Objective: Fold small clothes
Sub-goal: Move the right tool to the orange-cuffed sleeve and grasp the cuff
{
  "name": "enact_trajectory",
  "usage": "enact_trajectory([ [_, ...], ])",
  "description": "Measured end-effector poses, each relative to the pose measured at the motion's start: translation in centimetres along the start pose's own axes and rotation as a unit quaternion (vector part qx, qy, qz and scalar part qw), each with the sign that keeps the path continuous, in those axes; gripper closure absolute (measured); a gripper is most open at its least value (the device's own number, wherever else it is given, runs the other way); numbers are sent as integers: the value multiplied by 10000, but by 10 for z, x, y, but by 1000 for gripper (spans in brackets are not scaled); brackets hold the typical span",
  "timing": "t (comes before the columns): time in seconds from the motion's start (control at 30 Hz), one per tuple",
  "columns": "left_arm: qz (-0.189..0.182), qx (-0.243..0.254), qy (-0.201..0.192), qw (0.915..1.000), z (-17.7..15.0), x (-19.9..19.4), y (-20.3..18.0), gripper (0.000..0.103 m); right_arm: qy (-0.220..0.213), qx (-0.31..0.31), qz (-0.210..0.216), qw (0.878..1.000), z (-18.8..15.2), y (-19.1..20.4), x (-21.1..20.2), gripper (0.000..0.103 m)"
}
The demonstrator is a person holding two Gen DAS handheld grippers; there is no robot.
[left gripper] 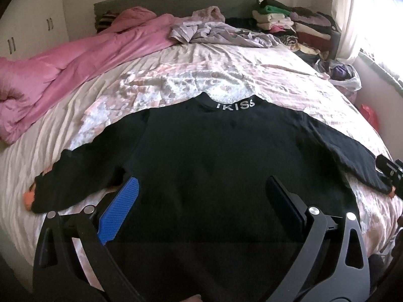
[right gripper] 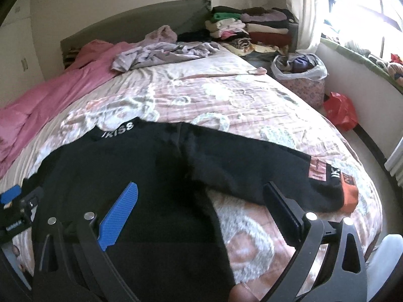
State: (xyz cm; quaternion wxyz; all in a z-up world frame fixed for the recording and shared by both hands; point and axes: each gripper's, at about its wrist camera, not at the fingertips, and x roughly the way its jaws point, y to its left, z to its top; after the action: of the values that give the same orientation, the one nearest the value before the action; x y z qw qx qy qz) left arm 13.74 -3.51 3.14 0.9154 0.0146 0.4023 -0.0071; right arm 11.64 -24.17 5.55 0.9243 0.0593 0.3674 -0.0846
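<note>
a black long-sleeved top [left gripper: 201, 156] lies spread flat, front up, on the patterned bedspread [left gripper: 176, 75] near the foot of the bed, its collar printed "ikiss" pointing toward the headboard [left gripper: 176, 2] and both sleeves stretched out to the sides. the left gripper [left gripper: 201, 191] hovers over the top's lower body, jaws wide apart and holding nothing. the right gripper [right gripper: 201, 201] hangs above the right side of the top, near the sleeve with its orange cuff [right gripper: 350, 196], jaws likewise spread and empty. a pink duvet [left gripper: 63, 75] is bunched along the left edge, and folded clothes [left gripper: 297, 25] are stacked by the window.
</note>
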Motion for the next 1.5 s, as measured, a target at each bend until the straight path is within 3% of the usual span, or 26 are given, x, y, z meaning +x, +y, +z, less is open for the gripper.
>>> enact_trajectory([
  [0.37,-117,-2,85,9999,24,32,-12,9,-127,675,-208,9974,44,-29,28,4],
  [0.57,-240,-72,218,9994,42,56,-15,9,-75,1154,-432,9924,51,-57,52,4],
  [0.73,-277,-54,393,9988,51,84,-19,9,-34,1530,-912,9840,42,-94,67,4],
  [0.93,-499,-208,530,9971,47,107,-15,9,-141,2040,-1652,9648,24,-144,70,4],
  [1.1,-304,-145,574,9978,42,123,-14,9,-138,2254,-2207,9488,10,-182,65,4],
  [1.3,-104,-42,494,9987,39,133,-8,9,101,2484,-2484,9362,-11,-222,67,4],
  [1.5,12,-6,433,9991,36,136,-8,9,373,2632,-2240,9376,-26,-233,80,4],
])
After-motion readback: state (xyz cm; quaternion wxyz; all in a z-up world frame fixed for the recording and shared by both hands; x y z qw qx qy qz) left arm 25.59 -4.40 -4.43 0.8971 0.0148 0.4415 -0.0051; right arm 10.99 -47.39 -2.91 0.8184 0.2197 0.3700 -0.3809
